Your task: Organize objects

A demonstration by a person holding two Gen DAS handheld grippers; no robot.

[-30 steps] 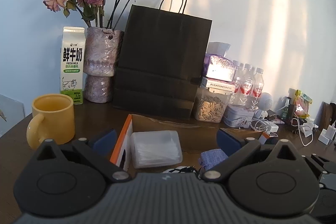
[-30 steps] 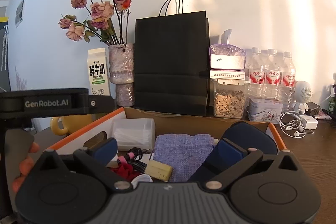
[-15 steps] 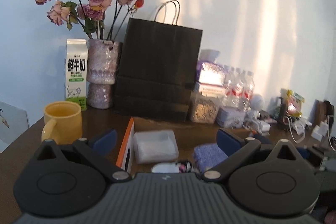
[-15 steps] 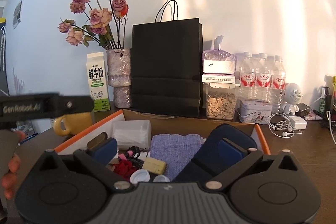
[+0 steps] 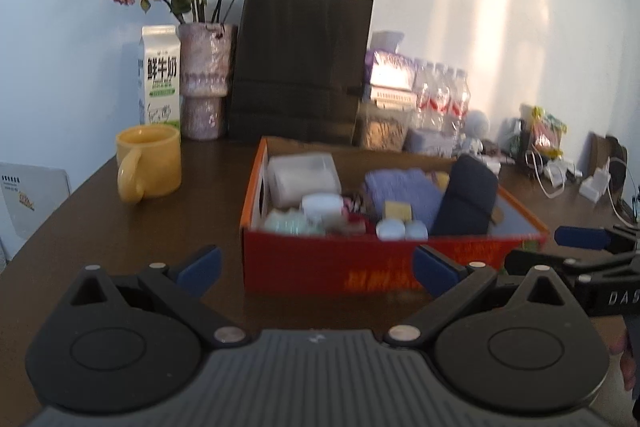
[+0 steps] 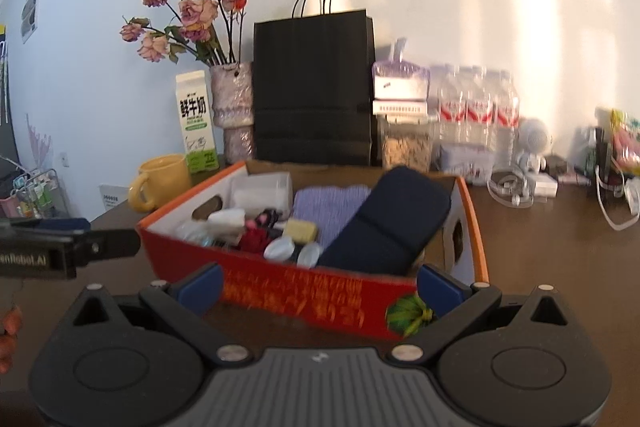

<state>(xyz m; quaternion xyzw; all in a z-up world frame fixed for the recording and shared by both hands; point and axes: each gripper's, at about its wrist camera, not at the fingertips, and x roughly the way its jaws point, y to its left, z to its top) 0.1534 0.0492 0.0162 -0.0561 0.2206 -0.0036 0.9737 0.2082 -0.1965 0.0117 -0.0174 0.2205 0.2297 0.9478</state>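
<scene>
A red and orange cardboard box [image 5: 372, 267] [image 6: 296, 291] sits on the dark wooden table. Inside it lie a clear plastic container [image 5: 302, 177], a purple cloth [image 5: 402, 189] [image 6: 332, 211], a dark blue pouch [image 5: 466, 199] [image 6: 392, 223], a yellow block [image 5: 397, 211], white lids [image 5: 400, 229] and small red items. My left gripper [image 5: 316, 265] is open, in front of the box's near wall, holding nothing. My right gripper [image 6: 320, 283] is open too, just short of the box's front. Each gripper shows at the edge of the other's view.
A yellow mug [image 5: 150, 163] stands left of the box. Along the wall stand a milk carton [image 5: 159, 83], a vase of dried roses [image 5: 202, 79], a black paper bag [image 5: 300, 67], a seed jar [image 6: 406, 147], water bottles [image 6: 478, 111] and cables [image 5: 556, 179] at the right.
Both grippers have pulled back and up from over the box, so its red front wall now shows. Both stay open and empty. The views are slightly blurred from motion.
</scene>
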